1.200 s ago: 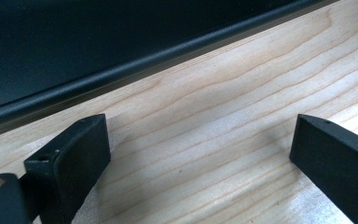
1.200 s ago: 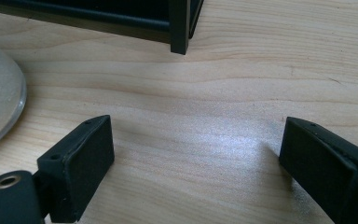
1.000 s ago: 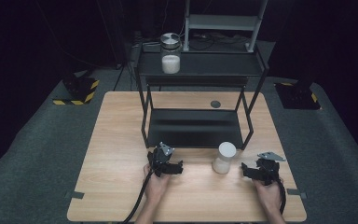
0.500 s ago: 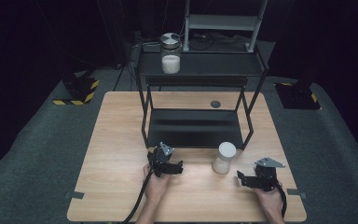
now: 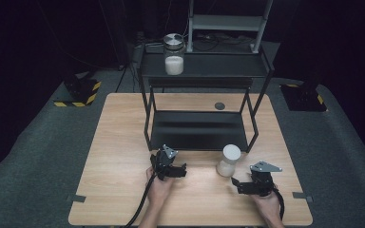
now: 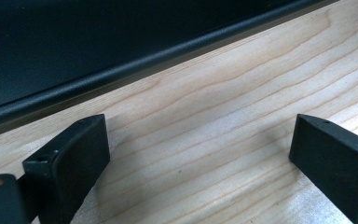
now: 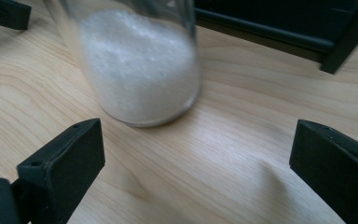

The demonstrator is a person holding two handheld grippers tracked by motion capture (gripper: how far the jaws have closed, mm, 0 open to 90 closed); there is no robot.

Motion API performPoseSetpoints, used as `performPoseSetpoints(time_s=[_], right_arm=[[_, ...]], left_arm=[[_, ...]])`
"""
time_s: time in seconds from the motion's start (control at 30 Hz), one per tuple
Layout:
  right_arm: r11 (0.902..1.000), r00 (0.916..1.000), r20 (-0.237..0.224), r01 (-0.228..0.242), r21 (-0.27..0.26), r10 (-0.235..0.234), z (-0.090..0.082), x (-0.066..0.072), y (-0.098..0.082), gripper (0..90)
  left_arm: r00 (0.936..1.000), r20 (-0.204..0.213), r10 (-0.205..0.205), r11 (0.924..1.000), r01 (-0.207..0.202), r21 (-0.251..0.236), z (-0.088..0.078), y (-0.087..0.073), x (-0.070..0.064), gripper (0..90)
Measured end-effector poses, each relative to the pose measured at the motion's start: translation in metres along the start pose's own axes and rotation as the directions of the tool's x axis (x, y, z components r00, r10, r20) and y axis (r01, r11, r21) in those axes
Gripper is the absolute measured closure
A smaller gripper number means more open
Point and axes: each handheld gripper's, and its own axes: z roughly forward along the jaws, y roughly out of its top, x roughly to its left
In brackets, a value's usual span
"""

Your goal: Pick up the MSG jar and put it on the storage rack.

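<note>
Standing at lower centre of the high view, the white-filled jar [image 5: 228, 160] rests upright on the wooden tabletop [image 5: 119, 142], just in front of the black shelf rack [image 5: 199, 128]. Low right, the right claw [image 5: 237, 184] lies near it, jaws spread wide and empty. Left of centre, the left claw [image 5: 183, 169] is likewise wide open over bare wood. A second jar [image 5: 174, 53] sits on the rack's top shelf, upper centre.
</note>
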Motion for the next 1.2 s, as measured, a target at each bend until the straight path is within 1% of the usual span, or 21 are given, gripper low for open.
performPoseSetpoints(time_s=[0.03,0.13,0.27,0.4,0.57,0.67,0.73,0.83,1.0,1.13,1.2], right_arm=[[1.0000,1.0000,-0.001,0.005,-0.001,-0.005,0.001,0.001,0.001,3.1],[0.9999,0.9999,-0.017,0.000,-0.012,0.000,0.003,0.001,0.003,4.3],[0.9997,0.9997,-0.024,-0.006,-0.022,0.005,0.006,0.003,0.008,5.4],[0.9996,0.9993,-0.037,0.001,-0.029,-0.002,0.009,0.005,0.013,6.2],[0.9989,0.9986,-0.047,0.020,-0.043,-0.022,0.014,0.010,0.024,7.6],[0.9983,0.9983,-0.056,0.013,-0.057,-0.016,0.016,0.011,0.028,9.1],[0.9971,0.9982,-0.058,0.010,-0.076,-0.015,0.017,0.011,0.029,10.6],[0.9966,0.9984,-0.055,0.010,-0.081,-0.015,0.017,0.012,0.032,11.7],[0.9935,0.9978,-0.066,-0.006,-0.113,-0.001,0.017,0.011,0.034,15.6],[0.9923,0.9979,-0.064,0.003,-0.124,-0.011,0.018,0.012,0.037,18.2],[0.9918,0.9982,-0.054,0.019,-0.126,-0.026,0.019,0.014,0.037,19.2]], left_arm=[[1.0000,0.000,0.000,1.0000,0.000,0.000,0.000,0.000,0.000,4.9],[1.0000,0.000,0.000,1.0000,0.000,0.000,0.000,0.000,0.000,4.9],[1.0000,0.002,-0.001,1.0000,0.001,0.000,0.000,0.000,0.000,4.9],[1.0000,0.002,-0.001,1.0000,0.001,0.000,0.000,0.000,0.000,4.9],[1.0000,0.003,-0.002,1.0000,0.002,-0.001,0.000,0.000,0.001,4.9],[1.0000,0.003,-0.002,1.0000,0.002,-0.001,0.000,0.000,0.001,4.9],[1.0000,0.003,-0.002,1.0000,0.002,-0.001,0.000,0.000,0.001,4.9],[1.0000,0.003,-0.002,1.0000,0.002,-0.001,0.000,0.000,0.001,4.9],[1.0000,0.003,-0.002,1.0000,0.002,-0.001,0.000,0.000,0.001,4.9],[1.0000,0.003,-0.002,1.0000,0.002,-0.001,0.000,0.000,0.001,4.9],[1.0000,0.003,-0.002,1.0000,0.002,-0.001,0.000,0.000,0.001,4.9]])
